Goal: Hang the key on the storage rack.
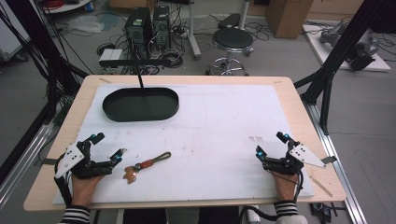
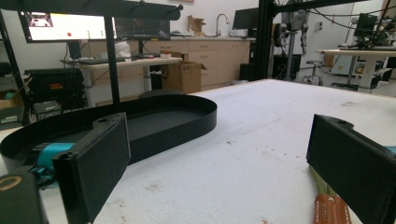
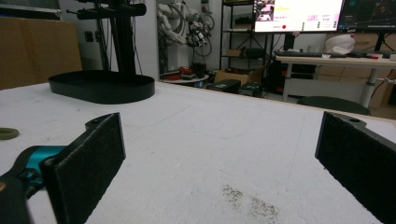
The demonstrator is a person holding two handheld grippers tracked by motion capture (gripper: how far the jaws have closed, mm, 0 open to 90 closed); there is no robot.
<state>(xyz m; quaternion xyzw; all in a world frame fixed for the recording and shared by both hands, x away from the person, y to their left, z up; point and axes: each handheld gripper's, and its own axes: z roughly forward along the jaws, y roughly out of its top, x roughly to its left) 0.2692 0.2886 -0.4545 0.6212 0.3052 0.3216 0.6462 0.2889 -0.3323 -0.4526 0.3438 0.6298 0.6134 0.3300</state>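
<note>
Your left gripper (image 1: 108, 148) and right gripper (image 1: 271, 143) rest low at the table's near corners, jaws spread wide, each hand (image 1: 85, 185) gripping from behind.

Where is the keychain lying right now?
In the high view, the keychain lies on the white mat near the front left, just right of the left tongs and in front of the black oval tray.

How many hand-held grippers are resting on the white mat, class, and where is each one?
2. The left hand-held gripper sits at the mat's near left corner, jaws open, beside the keychain. The right hand-held gripper sits at the near right, jaws open, nothing between them.
</note>
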